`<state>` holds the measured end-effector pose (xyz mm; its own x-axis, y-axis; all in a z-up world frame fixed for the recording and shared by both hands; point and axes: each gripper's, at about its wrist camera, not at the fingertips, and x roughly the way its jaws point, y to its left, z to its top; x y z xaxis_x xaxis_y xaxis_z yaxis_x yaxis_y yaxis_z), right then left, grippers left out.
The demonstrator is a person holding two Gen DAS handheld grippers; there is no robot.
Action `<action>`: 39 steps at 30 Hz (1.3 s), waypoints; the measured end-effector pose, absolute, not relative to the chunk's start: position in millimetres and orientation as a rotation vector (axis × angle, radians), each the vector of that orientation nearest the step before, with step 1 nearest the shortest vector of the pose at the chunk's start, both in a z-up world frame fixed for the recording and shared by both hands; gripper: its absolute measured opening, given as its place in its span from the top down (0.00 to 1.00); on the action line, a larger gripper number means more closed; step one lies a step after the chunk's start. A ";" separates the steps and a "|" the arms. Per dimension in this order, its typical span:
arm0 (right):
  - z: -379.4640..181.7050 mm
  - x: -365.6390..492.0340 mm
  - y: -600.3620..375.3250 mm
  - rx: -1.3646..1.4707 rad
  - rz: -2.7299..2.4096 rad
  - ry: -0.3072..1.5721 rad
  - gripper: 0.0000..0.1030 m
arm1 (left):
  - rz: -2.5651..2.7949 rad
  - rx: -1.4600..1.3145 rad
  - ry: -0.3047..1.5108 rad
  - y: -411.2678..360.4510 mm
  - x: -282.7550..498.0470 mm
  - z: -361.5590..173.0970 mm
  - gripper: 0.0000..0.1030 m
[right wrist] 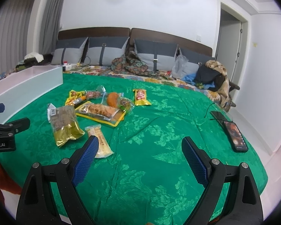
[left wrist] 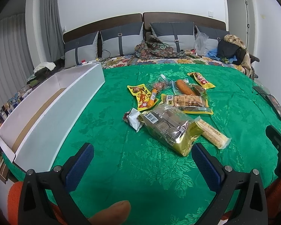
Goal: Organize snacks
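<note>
Both the left gripper (left wrist: 143, 166) and right gripper (right wrist: 139, 161) are held spread and empty, presumably readied, with crinkly plastic snack packets (left wrist: 170, 105) heaped ahead and the long white cardboard box (left wrist: 52, 110) left.

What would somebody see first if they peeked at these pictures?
Probably the bright green bedspread with a jumble of snack packets heaped in its middle, the biggest a gold-ended bag nearest the camera. A long white box waits open along the left edge, and a phone lies at the right.
</note>
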<state>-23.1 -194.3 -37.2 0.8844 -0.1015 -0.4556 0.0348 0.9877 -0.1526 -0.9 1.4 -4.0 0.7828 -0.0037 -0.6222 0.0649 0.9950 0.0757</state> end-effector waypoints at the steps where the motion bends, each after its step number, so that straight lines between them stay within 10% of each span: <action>1: -36.7 -23.3 -194.0 -0.144 -0.071 0.478 0.10 | -0.037 0.096 0.670 1.4 -0.9 -4.0 0.00; 39: -43.6 -21.2 -189.2 -0.154 -0.059 0.487 0.10 | -0.036 0.102 0.683 2.2 -1.5 -9.7 0.00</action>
<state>-21.2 -189.2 -43.6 0.8823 -0.0935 -0.4613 0.0203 0.9867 -0.1610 -1.5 2.2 -9.7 0.7751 0.0003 -0.6318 0.0666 0.9944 0.0822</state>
